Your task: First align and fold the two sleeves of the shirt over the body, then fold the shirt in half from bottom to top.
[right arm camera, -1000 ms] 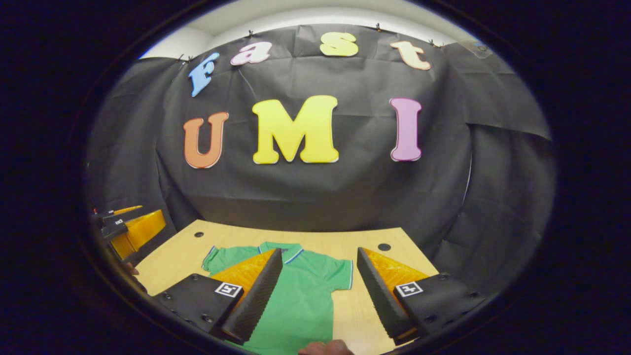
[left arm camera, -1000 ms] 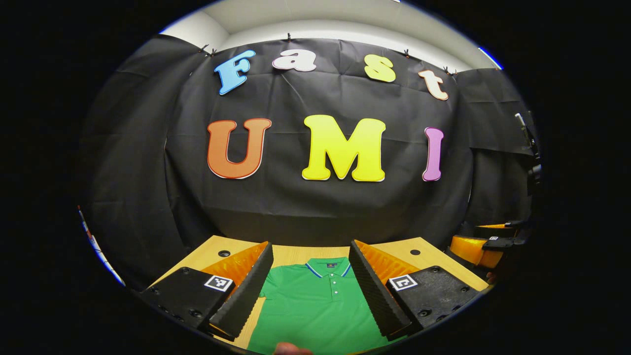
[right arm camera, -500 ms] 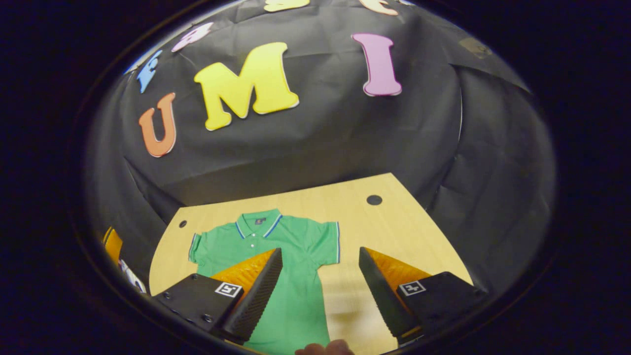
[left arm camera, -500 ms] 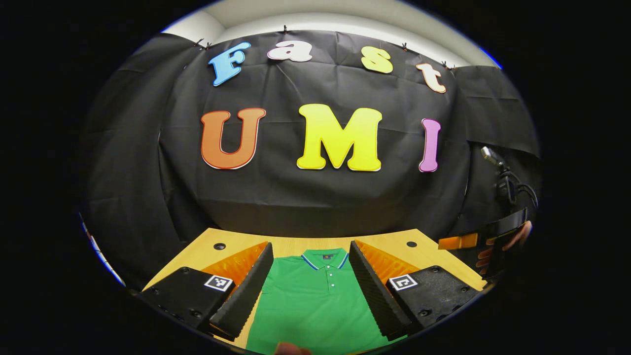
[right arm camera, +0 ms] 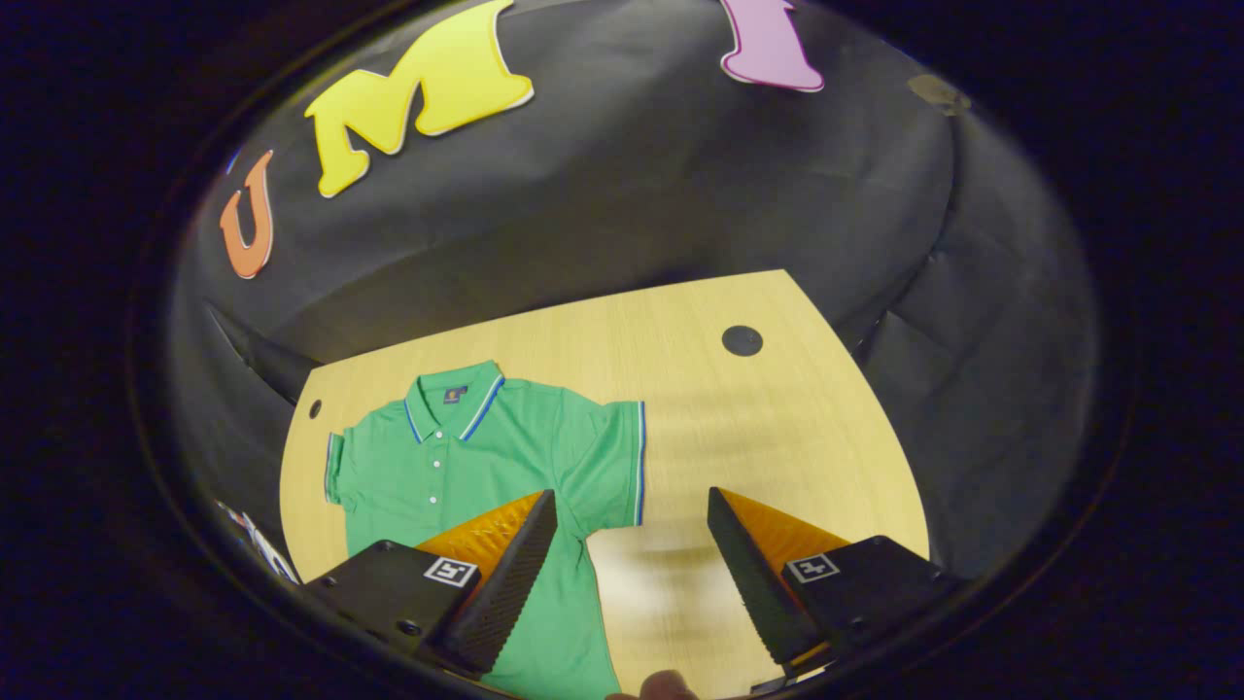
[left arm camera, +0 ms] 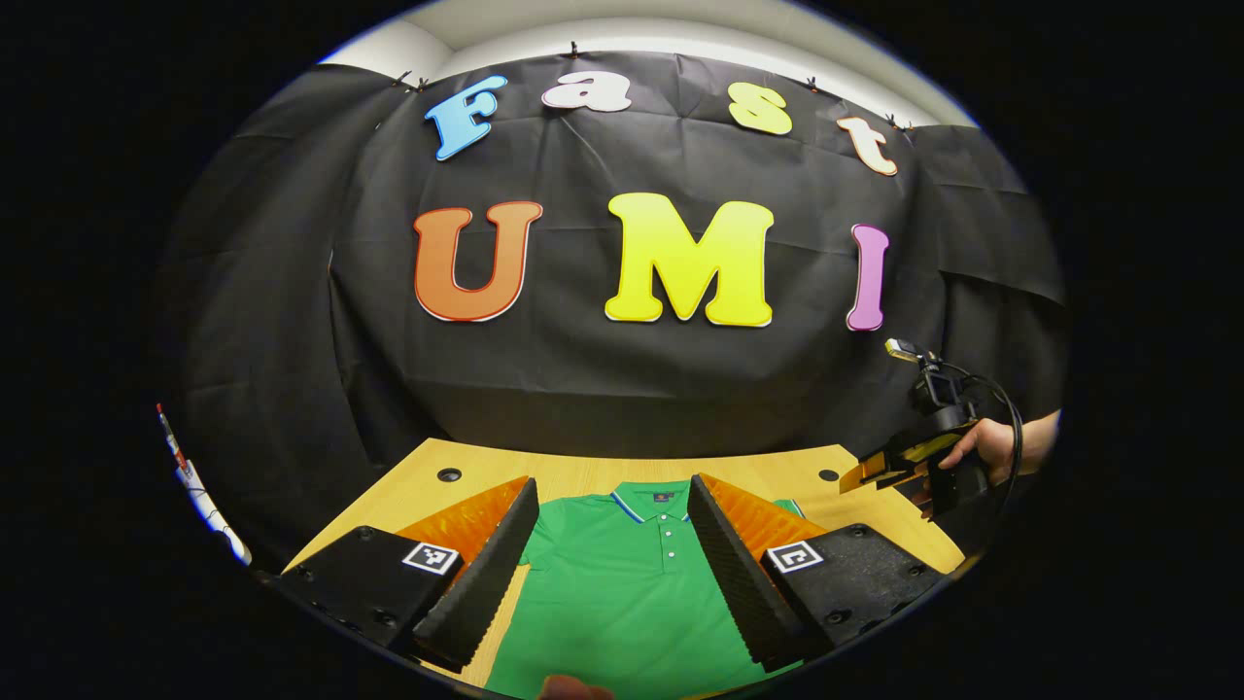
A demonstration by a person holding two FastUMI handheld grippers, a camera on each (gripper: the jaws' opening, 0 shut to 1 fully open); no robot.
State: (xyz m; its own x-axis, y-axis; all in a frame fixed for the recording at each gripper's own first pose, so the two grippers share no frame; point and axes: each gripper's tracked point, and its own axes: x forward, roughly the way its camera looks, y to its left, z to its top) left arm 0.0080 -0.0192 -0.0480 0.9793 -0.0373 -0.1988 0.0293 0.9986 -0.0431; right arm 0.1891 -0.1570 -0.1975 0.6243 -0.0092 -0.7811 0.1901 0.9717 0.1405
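Risk check: both sleeves unfolded, nothing gripped

Shirt (right arm camera: 486, 486) lies flat, face up, on the wooden table (right arm camera: 777, 428), collar toward the back wall, both short sleeves spread out to the sides. No fold done yet.

Right gripper (right arm camera: 632, 554) hangs above the table with its fingers wide apart and empty, just beside the striped cuff of the near sleeve (right arm camera: 617, 467). Left gripper (left arm camera: 612, 554) sits over the shirt body below the collar, fingers also spread, holding nothing. In the left gripper view the right gripper (left arm camera: 889, 467) shows at the table's far right, in a hand (left arm camera: 982, 447).

Likely failure modes, my read:
- pinching both cloth layers at the sleeve drags the whole body, so the shirt skews on the table
- grabbing only the cuff edge lets thin knit slip out mid-fold
- left side unanchored, sleeve fold lands crooked and the later bottom-to-top fold inherits the error
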